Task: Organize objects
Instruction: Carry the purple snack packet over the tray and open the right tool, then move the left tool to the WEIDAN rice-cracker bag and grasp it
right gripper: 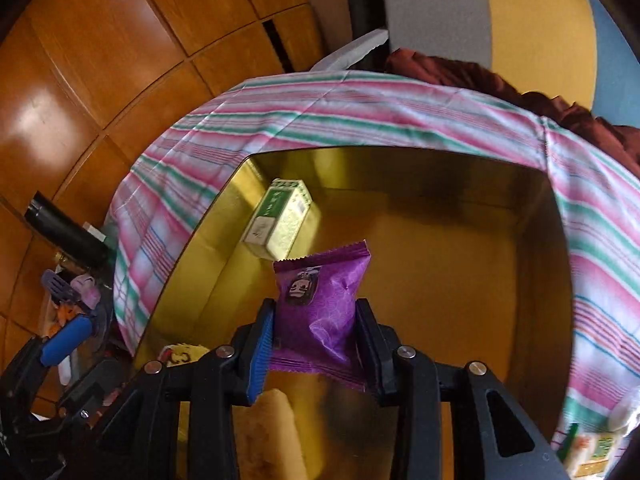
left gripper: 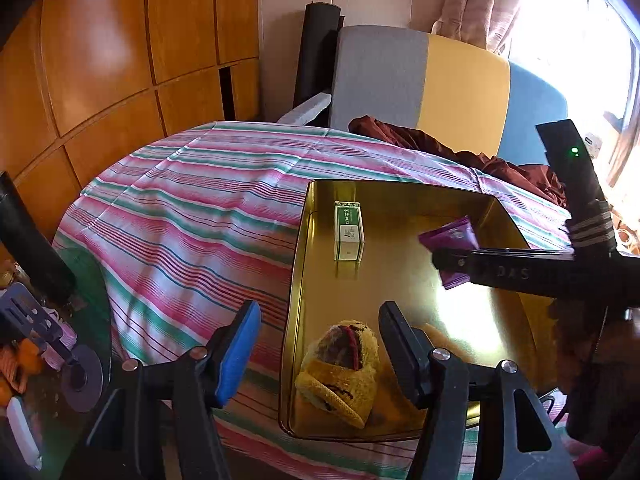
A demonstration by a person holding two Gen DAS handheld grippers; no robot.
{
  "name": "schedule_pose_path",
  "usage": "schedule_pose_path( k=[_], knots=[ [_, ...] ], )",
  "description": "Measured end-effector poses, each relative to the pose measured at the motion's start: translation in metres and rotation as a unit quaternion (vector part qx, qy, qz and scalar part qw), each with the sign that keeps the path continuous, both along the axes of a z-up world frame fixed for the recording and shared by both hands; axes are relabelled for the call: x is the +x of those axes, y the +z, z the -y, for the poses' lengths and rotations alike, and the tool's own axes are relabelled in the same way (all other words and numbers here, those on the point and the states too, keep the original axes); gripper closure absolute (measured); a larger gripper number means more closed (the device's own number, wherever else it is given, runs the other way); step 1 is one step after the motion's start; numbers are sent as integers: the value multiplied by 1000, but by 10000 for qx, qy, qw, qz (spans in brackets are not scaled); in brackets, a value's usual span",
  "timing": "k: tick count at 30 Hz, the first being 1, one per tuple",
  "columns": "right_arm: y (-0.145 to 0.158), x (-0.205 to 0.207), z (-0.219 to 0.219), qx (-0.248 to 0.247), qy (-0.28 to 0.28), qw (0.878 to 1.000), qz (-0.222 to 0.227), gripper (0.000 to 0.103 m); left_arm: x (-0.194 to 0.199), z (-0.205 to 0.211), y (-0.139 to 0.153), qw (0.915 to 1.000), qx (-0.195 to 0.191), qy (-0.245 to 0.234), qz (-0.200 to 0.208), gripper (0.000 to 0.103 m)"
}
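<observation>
A shiny gold tin tray (left gripper: 400,240) (right gripper: 460,260) rests on the striped tablecloth. Near its far left corner a green-and-white box (left gripper: 349,232) (right gripper: 280,220) stands. A yellow knitted item (left gripper: 344,372) (right gripper: 268,428) with dark red marks lies in the near left corner. My right gripper (right gripper: 316,308) (left gripper: 444,264) is shut on a purple snack packet (right gripper: 320,300) (left gripper: 448,240), held above the tray's middle. My left gripper (left gripper: 320,308) is open, its blue pad over the cloth and its black finger over the tray, astride the left wall above the knitted item.
The striped cloth (left gripper: 180,220) covers a round table. Behind it stand a grey, yellow and blue chair (left gripper: 420,80), a maroon cloth (left gripper: 440,140) and wooden cabinets (left gripper: 100,60). Clutter with a purple slotted tool (left gripper: 32,316) lies at the left. A green-and-white package (right gripper: 596,448) sits near the right edge.
</observation>
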State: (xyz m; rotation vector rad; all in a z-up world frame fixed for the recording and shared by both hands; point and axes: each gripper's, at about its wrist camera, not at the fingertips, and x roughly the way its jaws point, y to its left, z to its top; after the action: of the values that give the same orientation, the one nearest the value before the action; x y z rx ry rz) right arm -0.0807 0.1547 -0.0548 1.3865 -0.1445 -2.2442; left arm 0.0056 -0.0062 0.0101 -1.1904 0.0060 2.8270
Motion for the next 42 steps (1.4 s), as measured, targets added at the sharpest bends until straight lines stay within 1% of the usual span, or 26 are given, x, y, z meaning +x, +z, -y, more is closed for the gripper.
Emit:
schedule_pose_path(
  k=[1,2,4,7,13,16,18,20,21,24,26,29,33,36,38,40,42],
  knots=[
    [-2,0,4,-56,46,10000,64,62,0,1,-1,10000,2,11,6,40],
    [-3,0,7,-122,78,9998,103,57,0,2,0,10000,6,25,8,40],
    [-1,2,8,-153,84,9998,67,52,0,4,-1,10000,-11,47,4,40],
    [5,6,3,-89,49,9999,-48,51,0,7,0,10000,-21,89,-20,35],
    [24,18,-30,77,-246,9990,-352,51,-1,6,1,10000,-21,49,-25,34],
    [33,26,-55,235,-486,9971,-532,51,-1,1,2,10000,-15,-23,-35,34],
    [40,32,-75,346,-686,9949,-660,46,-2,-4,3,9999,-23,-110,-38,34],
    [46,38,-98,437,-900,9921,-762,35,-3,-11,4,9998,10,-214,-21,34],
    [49,41,-111,488,-1034,9902,-801,34,-4,-16,5,9996,18,-285,-23,34],
    [58,49,-156,569,-1509,9830,-883,31,-5,-33,8,9985,-21,-538,-55,34],
    [64,55,-187,645,-1858,9759,-941,24,-5,-46,10,9971,-63,-751,-97,34],
    [69,64,-233,763,-2368,9637,-973,24,-5,-71,13,9936,-53,-1127,-67,34],
    [69,73,-291,883,-3040,9441,-919,24,-2,-111,18,9851,-98,-1715,-120,35],
    [63,80,-324,871,-3399,9320,-903,24,3,-146,20,9736,-160,-2272,-119,35],
    [56,86,-342,698,-3568,9272,-906,24,8,-171,20,9624,-209,-2706,-83,35],
    [51,89,-356,395,-3739,9224,-886,24,12,-195,20,9502,-246,-3107,-73,35],
    [50,90,-363,243,-3851,9183,-886,24,12,-217,17,9376,-375,-3456,-13,35]
  ],
)
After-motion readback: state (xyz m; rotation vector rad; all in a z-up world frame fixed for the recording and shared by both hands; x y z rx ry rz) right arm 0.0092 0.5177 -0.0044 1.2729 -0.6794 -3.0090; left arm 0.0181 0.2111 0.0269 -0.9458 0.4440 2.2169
